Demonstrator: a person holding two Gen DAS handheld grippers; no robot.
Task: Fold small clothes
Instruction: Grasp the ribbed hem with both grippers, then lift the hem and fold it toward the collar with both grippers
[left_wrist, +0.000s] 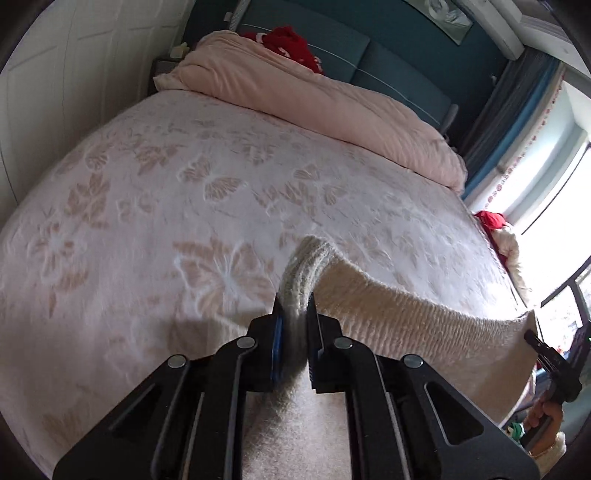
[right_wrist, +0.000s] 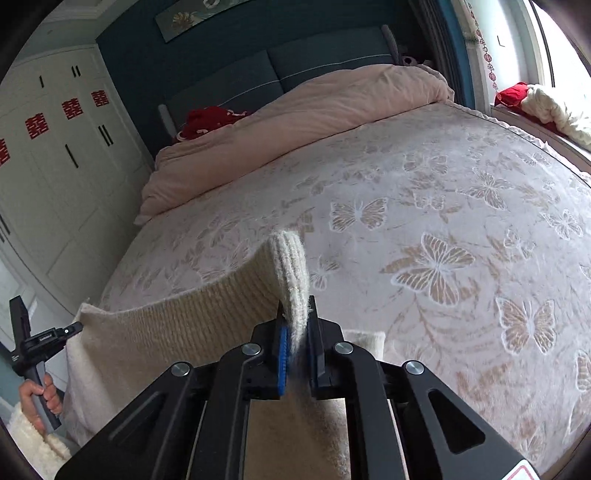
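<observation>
The left gripper (left_wrist: 294, 306) is clamped on one ribbed corner of the cream knit garment (left_wrist: 406, 325); the fabric bunches between both fingers and rises in a hump just ahead of the fingertips. From that hump the garment's top edge runs taut to the right of the fingers, ending at the right gripper (left_wrist: 532, 338), seen small at the frame edge with the person's right hand (left_wrist: 543, 413) below it. The rest of the garment hangs below the fingers, above the butterfly-patterned bedspread (left_wrist: 147, 221).

In the right wrist view the right gripper (right_wrist: 295, 310) is likewise clamped on the opposite ribbed corner of the garment (right_wrist: 184, 317), which stands up ahead of the fingertips. The edge stretches to the left of the fingers toward the left gripper (right_wrist: 79, 326), held by the left hand (right_wrist: 37, 398). Well ahead of both pairs of fingers, a pink duvet (right_wrist: 295, 122) lies folded across the head of the bed.
</observation>
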